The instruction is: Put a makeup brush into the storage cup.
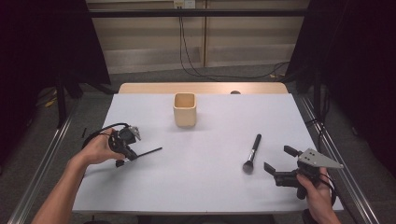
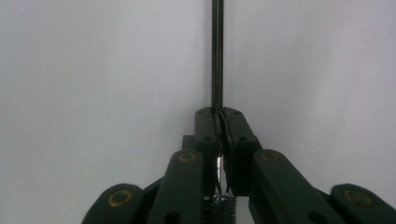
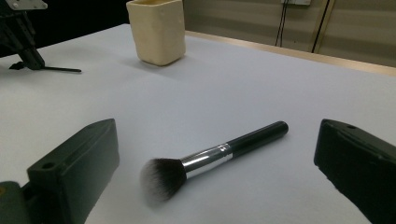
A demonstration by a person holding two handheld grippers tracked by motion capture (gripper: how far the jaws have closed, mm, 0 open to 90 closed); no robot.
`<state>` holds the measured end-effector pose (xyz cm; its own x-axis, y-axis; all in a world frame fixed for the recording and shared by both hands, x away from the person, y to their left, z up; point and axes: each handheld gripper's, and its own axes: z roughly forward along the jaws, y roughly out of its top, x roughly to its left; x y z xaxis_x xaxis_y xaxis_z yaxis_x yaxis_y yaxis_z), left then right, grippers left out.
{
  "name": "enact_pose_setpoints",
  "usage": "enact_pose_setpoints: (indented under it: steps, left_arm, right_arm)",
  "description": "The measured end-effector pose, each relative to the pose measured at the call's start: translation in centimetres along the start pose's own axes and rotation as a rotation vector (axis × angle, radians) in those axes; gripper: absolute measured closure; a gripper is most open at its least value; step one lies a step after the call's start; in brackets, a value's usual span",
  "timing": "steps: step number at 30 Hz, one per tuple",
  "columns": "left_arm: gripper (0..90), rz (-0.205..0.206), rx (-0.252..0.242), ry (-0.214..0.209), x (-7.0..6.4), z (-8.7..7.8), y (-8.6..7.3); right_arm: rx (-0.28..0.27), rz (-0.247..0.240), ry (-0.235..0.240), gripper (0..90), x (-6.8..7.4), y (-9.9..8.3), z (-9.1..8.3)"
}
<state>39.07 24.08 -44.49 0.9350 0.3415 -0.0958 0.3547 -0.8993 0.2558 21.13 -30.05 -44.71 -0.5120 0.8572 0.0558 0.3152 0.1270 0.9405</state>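
Observation:
A thin black rod-like tool [image 1: 150,151] lies low over the white table [image 1: 201,191], and my left gripper [image 1: 131,156] is shut on its near end. In the left gripper view the jaws are pressed together on the rod [image 2: 217,51], which runs straight ahead from my left gripper [image 2: 218,113]. A black-handled makeup brush [image 1: 252,153] with a silver ferrule lies right of centre, bristles toward me. My right gripper [image 1: 276,157] stands open just right of the bristles. In the right gripper view the brush [image 3: 210,156] lies ahead of my right gripper [image 3: 217,135], between the spread jaws and untouched.
A cream square cup [image 1: 185,109] stands upright at the back centre of the table; in the right gripper view the cup [image 3: 156,30] is far ahead. The table's wooden far edge [image 1: 203,88] borders floor and cables. Metal rails run along both sides.

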Motion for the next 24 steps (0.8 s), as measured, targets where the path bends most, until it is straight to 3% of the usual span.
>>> enact_pose_setpoints:
  steps: [6, 10, 12, 13, 24]
  left_arm:
    - [85.7, -0.072, -0.105, -0.020, 0.3, -0.2, -1.5]
    - [85.7, -0.109, -0.173, 0.019, 0.4, -0.6, -2.2]
    - [85.7, -0.133, -0.246, -0.004, 0.5, -1.2, -2.6]
    - [85.7, -0.148, -0.273, 0.005, 0.5, -1.5, -2.8]
    - [85.6, -0.242, -0.469, 0.026, 0.4, -2.5, -4.4]
  right_arm:
    - [0.001, -0.001, 0.000, 0.0, 0.0, 0.0, 0.1]
    - [0.003, 0.000, 0.002, 0.0, 0.0, 0.1, 0.1]
    - [0.003, 0.000, 0.002, 0.0, 0.0, 0.1, 0.2]
    - [0.002, 0.000, 0.002, 0.0, 0.0, 0.1, 0.2]
    - [-0.002, 0.006, 0.000, 0.0, 0.0, 0.1, 0.1]
